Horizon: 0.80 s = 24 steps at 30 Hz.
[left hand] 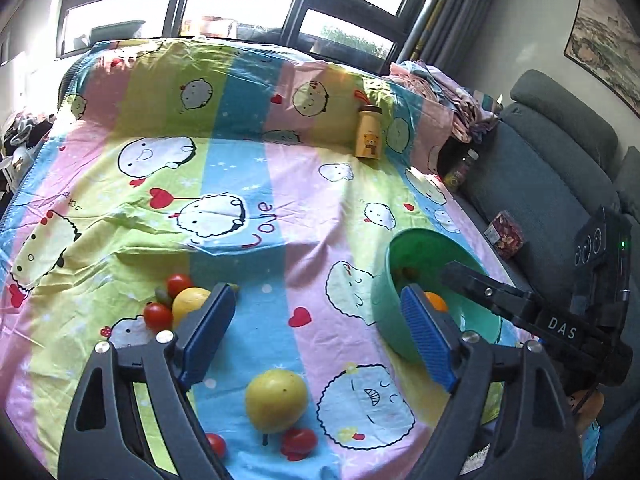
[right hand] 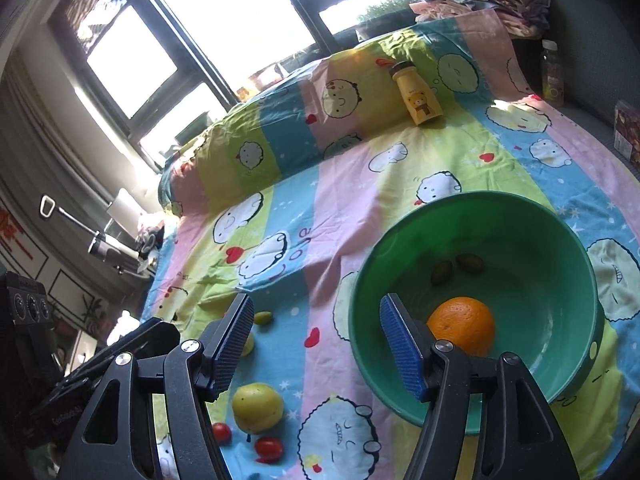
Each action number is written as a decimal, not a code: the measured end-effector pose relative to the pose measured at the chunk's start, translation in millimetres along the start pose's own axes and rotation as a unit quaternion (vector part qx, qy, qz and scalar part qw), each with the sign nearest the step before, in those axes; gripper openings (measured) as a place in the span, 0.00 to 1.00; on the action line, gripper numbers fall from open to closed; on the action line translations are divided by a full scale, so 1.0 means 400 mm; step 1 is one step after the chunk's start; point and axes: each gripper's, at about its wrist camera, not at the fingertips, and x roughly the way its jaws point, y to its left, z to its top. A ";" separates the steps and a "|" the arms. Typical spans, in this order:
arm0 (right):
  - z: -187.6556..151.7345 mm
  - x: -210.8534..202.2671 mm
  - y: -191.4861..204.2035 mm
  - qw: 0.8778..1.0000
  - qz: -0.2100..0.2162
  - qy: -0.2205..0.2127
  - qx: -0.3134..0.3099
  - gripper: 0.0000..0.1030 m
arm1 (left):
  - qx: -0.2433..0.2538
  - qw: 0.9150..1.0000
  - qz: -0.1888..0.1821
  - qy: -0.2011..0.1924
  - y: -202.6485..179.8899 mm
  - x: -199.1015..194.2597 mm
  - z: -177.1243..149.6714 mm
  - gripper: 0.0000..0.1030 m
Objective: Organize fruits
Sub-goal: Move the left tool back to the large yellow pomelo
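In the left wrist view my left gripper (left hand: 318, 300) stands open over the cartoon sheet with nothing between its pads. Below it lies a yellow-green apple (left hand: 276, 400) with cherry tomatoes (left hand: 298, 442) beside it. A lemon (left hand: 190, 300) and more tomatoes (left hand: 158, 316) sit by the left finger. The green bowl (left hand: 384, 300) is at the right, and my right gripper's finger (left hand: 472, 280) reaches over it. In the right wrist view my right gripper (right hand: 316, 312) is open and empty, its right finger over the bowl (right hand: 540, 280). An orange (right hand: 460, 330) and two small green fruits (right hand: 442, 272) lie inside.
A yellow bear bottle (left hand: 369, 136) stands on the raised far part of the sheet. A grey sofa (left hand: 540, 184) with a patterned box (left hand: 504, 234) and a jar (left hand: 460, 170) borders the right edge. Crumpled cloth (left hand: 448, 88) lies at the far right. Windows are behind.
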 end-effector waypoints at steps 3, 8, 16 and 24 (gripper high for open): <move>-0.008 0.013 0.035 0.999 0.028 0.010 -0.012 0.73 | -0.018 1.000 0.017 -0.006 0.049 -0.033 -0.012 0.85; -0.033 0.052 0.092 0.997 0.057 0.045 -0.031 0.75 | -0.039 0.999 0.030 0.008 0.105 -0.047 -0.050 0.85; -0.097 0.144 0.136 0.990 0.058 0.118 -0.056 0.75 | -0.055 0.996 0.034 0.058 0.146 0.006 -0.136 0.85; -0.151 0.204 0.135 0.983 0.048 0.168 -0.062 0.75 | -0.061 0.994 0.022 0.089 0.143 0.047 -0.187 0.85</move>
